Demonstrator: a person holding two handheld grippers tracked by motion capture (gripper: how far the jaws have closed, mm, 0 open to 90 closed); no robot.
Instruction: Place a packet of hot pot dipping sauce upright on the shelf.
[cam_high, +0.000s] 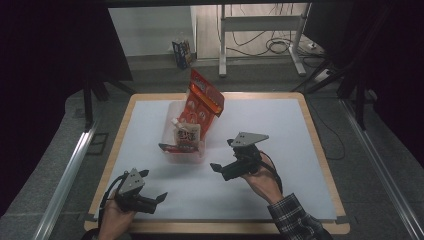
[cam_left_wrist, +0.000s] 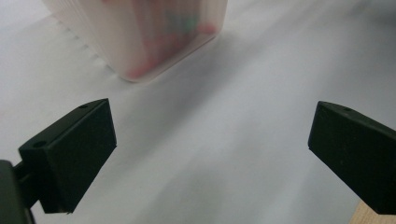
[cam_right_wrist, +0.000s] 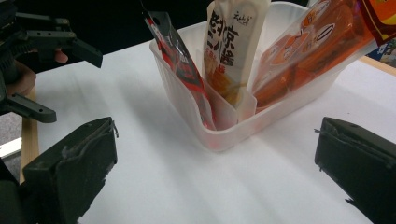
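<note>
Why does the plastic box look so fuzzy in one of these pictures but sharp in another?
In the left gripper view the translucent box sits at the top edge, soft and out of focus, its contents mere smears of colour; in the right gripper view it is fairly crisp, with print legible on the white packet; in the high view the room behind is dark, and the white tabletop is evenly lit.

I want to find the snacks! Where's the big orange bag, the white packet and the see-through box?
orange bag (cam_high: 202, 102), high view, its front face.
white packet (cam_right_wrist: 231, 42), right gripper view, its printed front.
see-through box (cam_right_wrist: 187, 100), right gripper view, its near side wall.
</note>
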